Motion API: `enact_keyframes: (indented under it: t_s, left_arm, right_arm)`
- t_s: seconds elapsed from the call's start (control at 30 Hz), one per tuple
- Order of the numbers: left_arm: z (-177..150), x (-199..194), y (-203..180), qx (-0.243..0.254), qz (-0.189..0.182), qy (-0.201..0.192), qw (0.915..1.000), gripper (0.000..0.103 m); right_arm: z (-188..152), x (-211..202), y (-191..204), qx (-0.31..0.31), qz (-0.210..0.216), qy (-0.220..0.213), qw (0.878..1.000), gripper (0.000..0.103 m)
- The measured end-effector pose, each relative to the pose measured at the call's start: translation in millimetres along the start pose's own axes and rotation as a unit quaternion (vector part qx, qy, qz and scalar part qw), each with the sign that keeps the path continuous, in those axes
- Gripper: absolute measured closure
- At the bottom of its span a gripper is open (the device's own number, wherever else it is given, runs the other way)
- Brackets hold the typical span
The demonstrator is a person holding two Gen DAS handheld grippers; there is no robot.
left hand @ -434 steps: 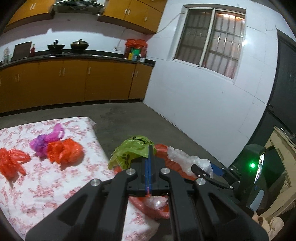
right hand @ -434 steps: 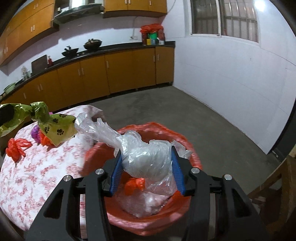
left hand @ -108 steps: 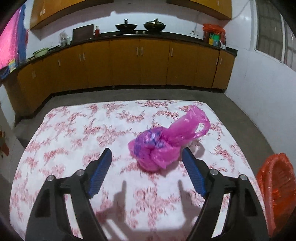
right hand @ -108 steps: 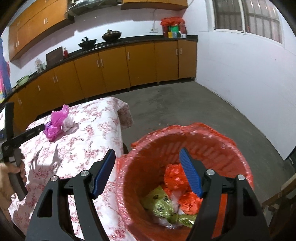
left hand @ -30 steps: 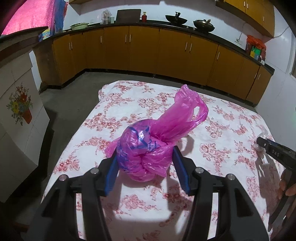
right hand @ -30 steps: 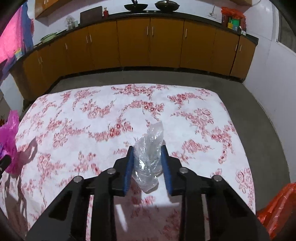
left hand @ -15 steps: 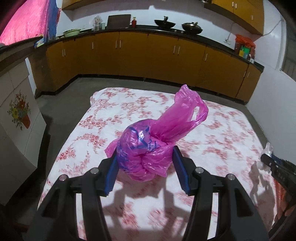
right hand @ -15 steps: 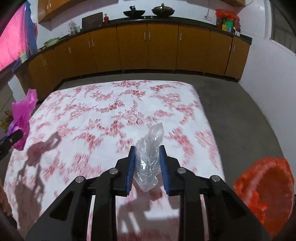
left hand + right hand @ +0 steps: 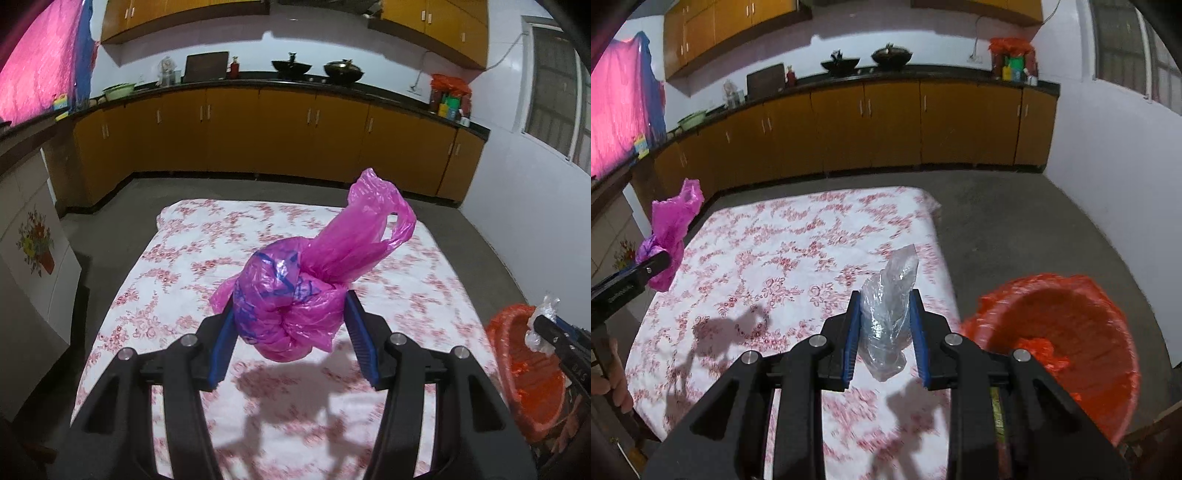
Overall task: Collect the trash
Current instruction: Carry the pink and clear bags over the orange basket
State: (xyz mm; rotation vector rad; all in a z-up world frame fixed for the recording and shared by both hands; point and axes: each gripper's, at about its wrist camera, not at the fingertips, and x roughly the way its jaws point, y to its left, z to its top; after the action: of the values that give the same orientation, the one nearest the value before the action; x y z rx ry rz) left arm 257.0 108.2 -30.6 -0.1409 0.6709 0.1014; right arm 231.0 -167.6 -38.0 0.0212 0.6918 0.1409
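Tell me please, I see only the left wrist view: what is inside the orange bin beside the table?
Observer: The right wrist view looks into the orange bin; crumpled orange plastic lies inside.
Operator: Does the right gripper hold something?
Observer: Yes, the right gripper is shut on a clear plastic bag, above the table's edge nearest the bin.
Operator: Is my pink bag over the table?
Observer: The right view shows the pink bag in the left gripper, at the table's far left edge.
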Motion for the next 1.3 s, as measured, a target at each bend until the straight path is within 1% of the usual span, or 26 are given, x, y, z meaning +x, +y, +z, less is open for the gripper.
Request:
enact_keyframes:
  t_s: [0.2, 0.3, 0.57, 0.7, 1.0, 1.3]
  left_arm:
    - [-7, -25, -31, 0.020, -0.023, -0.007, 0.9995, 0.048]
    - [-10, -34, -49, 0.031, -0.037, -0.008, 0.9988, 0.048]
    - [-20, -44, -98, 0.062, -0.077, -0.002, 0.9951, 0.048]
    - [-25, -46, -119, 0.076, -0.096, 0.002, 0.9925, 0.048]
    - [-36, -46, -171, 0.104, -0.147, 0.018, 0.9835, 0.048]
    - [-50, -41, -220, 0.127, -0.196, 0.037, 0.9717, 0.048]
  right_arm:
    - [-9, -36, -16, 0.004, -0.022, -0.031, 0.999, 0.076]
    - [-12, -48, -26, 0.013, -0.027, -0.039, 0.999, 0.076]
    - [-21, -66, -53, 0.041, -0.051, -0.050, 0.997, 0.076]
    - [-27, -74, -73, 0.056, -0.064, -0.052, 0.995, 0.076]
    - [-39, -85, -111, 0.082, -0.093, -0.054, 0.991, 0.076]
    - [-46, -91, -142, 0.109, -0.117, -0.057, 0.986, 0.076]
